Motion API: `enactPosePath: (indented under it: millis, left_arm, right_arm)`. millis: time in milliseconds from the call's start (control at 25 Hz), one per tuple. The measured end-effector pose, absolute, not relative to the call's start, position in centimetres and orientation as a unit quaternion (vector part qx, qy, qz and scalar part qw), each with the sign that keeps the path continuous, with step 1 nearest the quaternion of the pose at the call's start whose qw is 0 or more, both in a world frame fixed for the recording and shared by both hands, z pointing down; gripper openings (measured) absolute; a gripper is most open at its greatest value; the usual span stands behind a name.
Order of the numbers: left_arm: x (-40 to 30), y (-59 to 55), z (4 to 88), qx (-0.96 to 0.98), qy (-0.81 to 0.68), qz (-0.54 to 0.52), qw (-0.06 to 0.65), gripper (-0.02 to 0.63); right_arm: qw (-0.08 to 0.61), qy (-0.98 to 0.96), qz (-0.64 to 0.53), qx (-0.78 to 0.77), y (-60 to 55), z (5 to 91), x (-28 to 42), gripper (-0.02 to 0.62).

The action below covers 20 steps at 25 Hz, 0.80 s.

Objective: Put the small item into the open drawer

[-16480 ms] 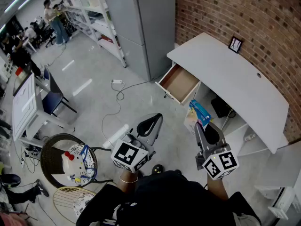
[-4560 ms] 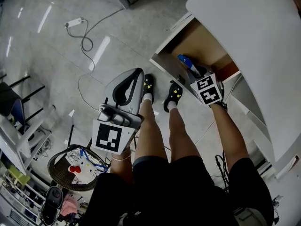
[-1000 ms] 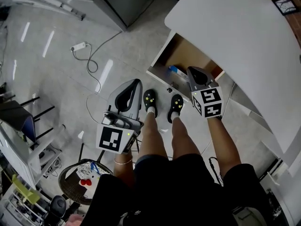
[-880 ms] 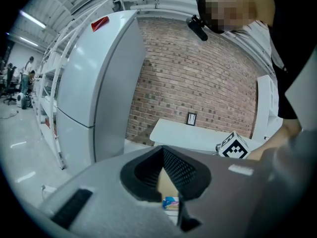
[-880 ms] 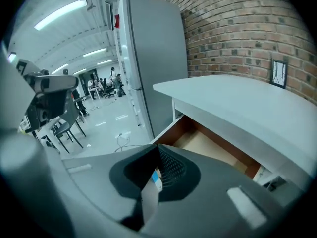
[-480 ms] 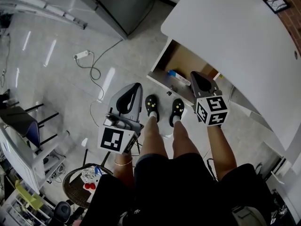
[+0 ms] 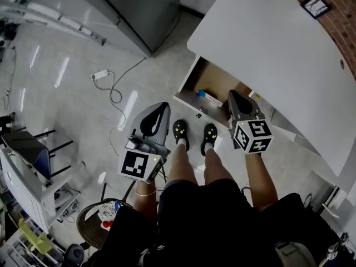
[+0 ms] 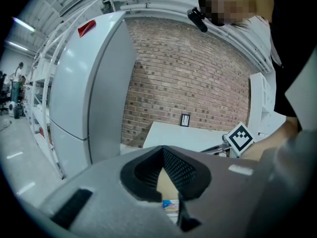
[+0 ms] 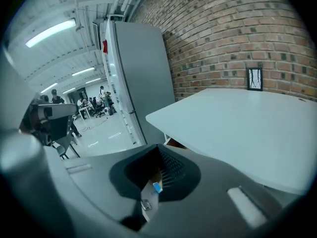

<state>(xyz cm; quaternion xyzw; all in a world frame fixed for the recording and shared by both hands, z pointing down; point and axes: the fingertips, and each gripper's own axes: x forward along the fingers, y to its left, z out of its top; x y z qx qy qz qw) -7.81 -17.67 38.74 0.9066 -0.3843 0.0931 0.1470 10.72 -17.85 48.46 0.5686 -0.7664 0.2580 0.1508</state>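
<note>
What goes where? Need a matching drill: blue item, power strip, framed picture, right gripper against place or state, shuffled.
1 blue item
2 power strip
3 framed picture
4 right gripper

A on the white desk
B shut, nothing between the jaws
C inside the open drawer
D on the floor

Pairs: 1-C, 2-D, 3-A, 4-B.

Under the desk (image 7: 267, 49), open drawer (image 7: 214, 78) with small item (image 7: 208, 97) inside.

Lit brightly and evenly from ceiling tubes (image 9: 51, 32), glaring in pale streaks off the glossy floor (image 7: 67, 104). Bulges fisheye-round with black corners in both gripper views; blurs soft close to each lens.
</note>
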Motion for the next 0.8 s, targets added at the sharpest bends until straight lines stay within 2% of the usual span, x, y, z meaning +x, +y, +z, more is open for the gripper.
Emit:
enactPosePath:
  millis: [800]
  left_arm:
    - [-5.5,-16.5,34.2,0.920,-0.363,0.096,0.117,-0.003]
  right_arm:
    - [0.099,-0.769,0.242,0.583,-16.5,41.6,12.9,0.011]
